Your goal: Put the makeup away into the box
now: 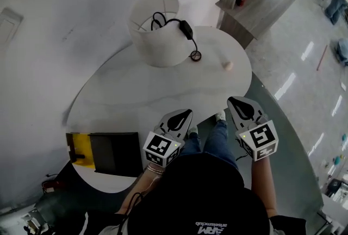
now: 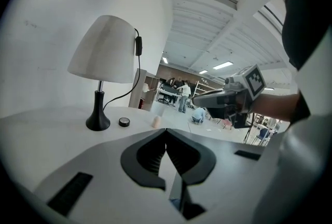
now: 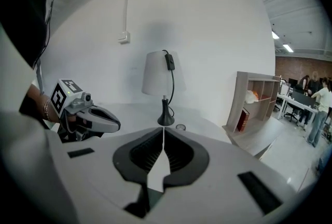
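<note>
A small round black compact (image 1: 195, 55) (image 2: 124, 122) lies on the white oval table (image 1: 163, 92) by the lamp's base. A little beige makeup sponge (image 1: 228, 66) (image 2: 156, 121) sits near the table's far right edge. A black box (image 1: 114, 153) with a yellow part (image 1: 81, 148) rests at the table's near left end. My left gripper (image 1: 187, 112) (image 2: 166, 130) hovers at the table's near edge, shut and empty. My right gripper (image 1: 232, 100) (image 3: 163, 128) is level with it to the right, just past the rim, also shut with nothing held. Both point toward the lamp.
A lamp (image 1: 157, 32) (image 3: 158, 72) with a white shade and a black cord stands at the table's far side against the white wall. A wooden shelf unit (image 1: 261, 0) (image 3: 254, 109) stands beyond the table on the right. People stand far off in the hall.
</note>
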Motion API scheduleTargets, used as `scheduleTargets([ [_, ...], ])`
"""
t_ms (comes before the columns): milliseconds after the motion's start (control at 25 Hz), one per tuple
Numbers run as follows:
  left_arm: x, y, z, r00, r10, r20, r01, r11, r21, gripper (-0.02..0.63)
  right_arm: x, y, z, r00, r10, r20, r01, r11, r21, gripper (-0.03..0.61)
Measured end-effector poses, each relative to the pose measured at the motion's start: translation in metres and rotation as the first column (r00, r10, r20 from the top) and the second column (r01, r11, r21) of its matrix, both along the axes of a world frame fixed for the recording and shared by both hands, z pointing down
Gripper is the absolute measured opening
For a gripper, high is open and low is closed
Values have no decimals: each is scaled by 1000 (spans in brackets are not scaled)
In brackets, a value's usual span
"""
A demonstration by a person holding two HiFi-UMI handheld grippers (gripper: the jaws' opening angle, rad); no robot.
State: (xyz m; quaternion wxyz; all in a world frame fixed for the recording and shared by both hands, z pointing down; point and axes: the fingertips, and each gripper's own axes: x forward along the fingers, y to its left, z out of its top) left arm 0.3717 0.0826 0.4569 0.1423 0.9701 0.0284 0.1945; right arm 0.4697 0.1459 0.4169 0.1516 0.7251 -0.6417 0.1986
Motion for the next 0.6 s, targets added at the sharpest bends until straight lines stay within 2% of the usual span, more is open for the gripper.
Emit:
scheduleTargets([
  [120, 7, -8, 0, 998, -64, 14, 64, 998, -12, 17, 14, -10, 2, 998, -58, 6, 58, 998, -7, 23],
  [360, 28, -21, -7, 981, -195, 10, 194, 981, 12, 17, 42, -24, 9, 984, -177, 27, 178, 983, -43, 22],
  [600, 54, -20, -2, 964, -263, 31, 262, 965, 12, 17, 72, -31, 17, 968, -244, 55, 247, 968, -51, 23],
])
